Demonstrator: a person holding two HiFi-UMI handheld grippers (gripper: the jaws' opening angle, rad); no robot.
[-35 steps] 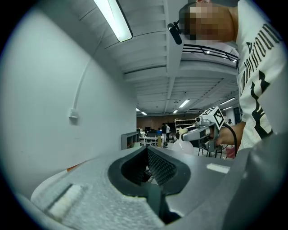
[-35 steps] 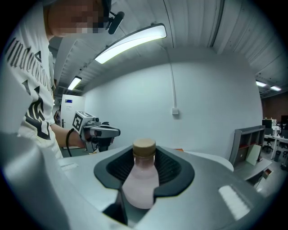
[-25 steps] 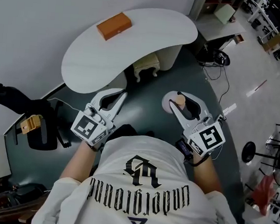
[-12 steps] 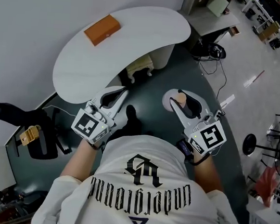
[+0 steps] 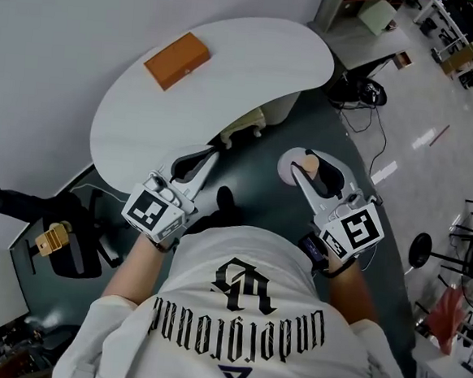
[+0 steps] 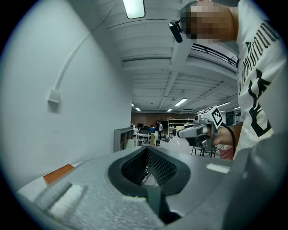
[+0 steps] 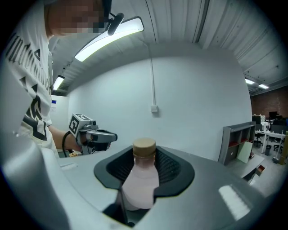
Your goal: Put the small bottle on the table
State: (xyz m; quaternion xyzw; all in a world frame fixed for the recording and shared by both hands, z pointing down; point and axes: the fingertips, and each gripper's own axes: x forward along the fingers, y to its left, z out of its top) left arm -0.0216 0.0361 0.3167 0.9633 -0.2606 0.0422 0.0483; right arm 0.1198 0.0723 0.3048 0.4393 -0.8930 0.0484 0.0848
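Note:
The small bottle (image 7: pixel 140 179), pale pink with a tan cap, stands upright between the jaws of my right gripper (image 5: pixel 303 166), which is shut on it. In the head view its cap (image 5: pixel 308 160) shows over the dark floor, short of the white curved table (image 5: pixel 247 58). My left gripper (image 5: pixel 207 156) hangs level to the left, near the table's front edge. It is shut, its pads (image 6: pixel 155 164) meeting with nothing between them. The left gripper view shows the right gripper (image 6: pixel 191 132) holding the bottle off to the right.
An orange-brown box (image 5: pixel 177 60) lies on the table's far left part. A small cream stool (image 5: pixel 246 124) stands under the table's edge. A black office chair (image 5: pixel 70 232) is at the left. Cables (image 5: pixel 366 92) lie on the floor at the right. A plain wall runs behind the table.
Both grippers keep their pose and the right one still holds the bottle. The table's place in the head view has shifted a little, and a dark shoe now shows below the left gripper.

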